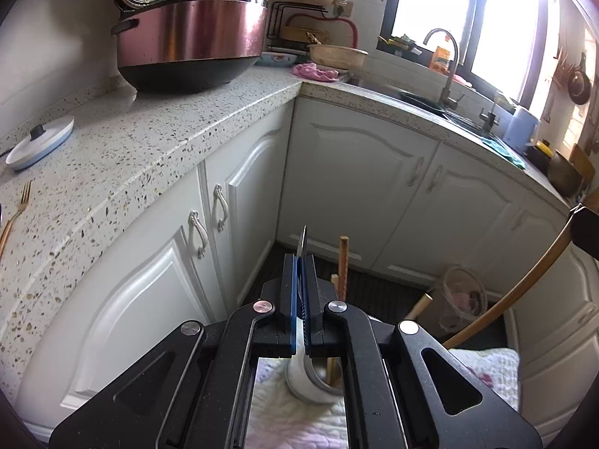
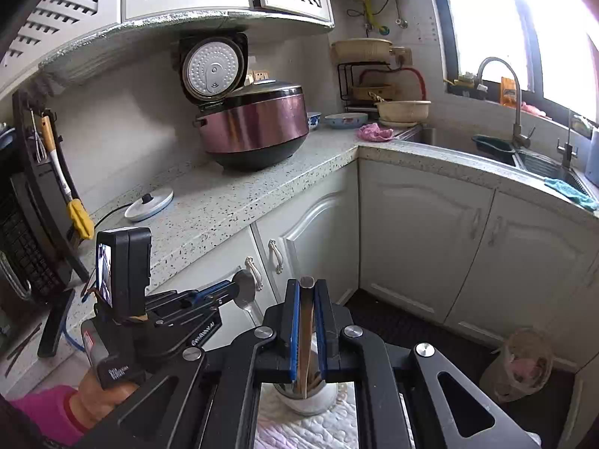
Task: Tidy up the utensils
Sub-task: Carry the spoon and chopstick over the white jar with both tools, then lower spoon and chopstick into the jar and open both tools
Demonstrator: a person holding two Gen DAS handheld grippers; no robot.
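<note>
My left gripper [image 1: 299,262] is shut on a metal spoon [image 1: 302,241], seen edge-on between the blue pads. Below it a white utensil holder [image 1: 310,385] stands on a quilted cloth, with a wooden stick [image 1: 342,262] rising from it. My right gripper [image 2: 307,284] is shut on a wooden utensil handle [image 2: 306,321] whose lower end reaches down to the holder [image 2: 318,402]. In the right wrist view the left gripper [image 2: 232,288] shows at the left with the spoon bowl [image 2: 245,288] past its tips. The long wooden handle [image 1: 524,284] also crosses the left wrist view's right side.
A speckled counter [image 1: 157,142] carries an open pink rice cooker [image 1: 191,37], a white round lid [image 1: 41,142] and a gold fork [image 1: 17,209]. White cabinets turn the corner to a sink [image 2: 498,149]. A bagged bin [image 2: 520,366] stands on the dark floor.
</note>
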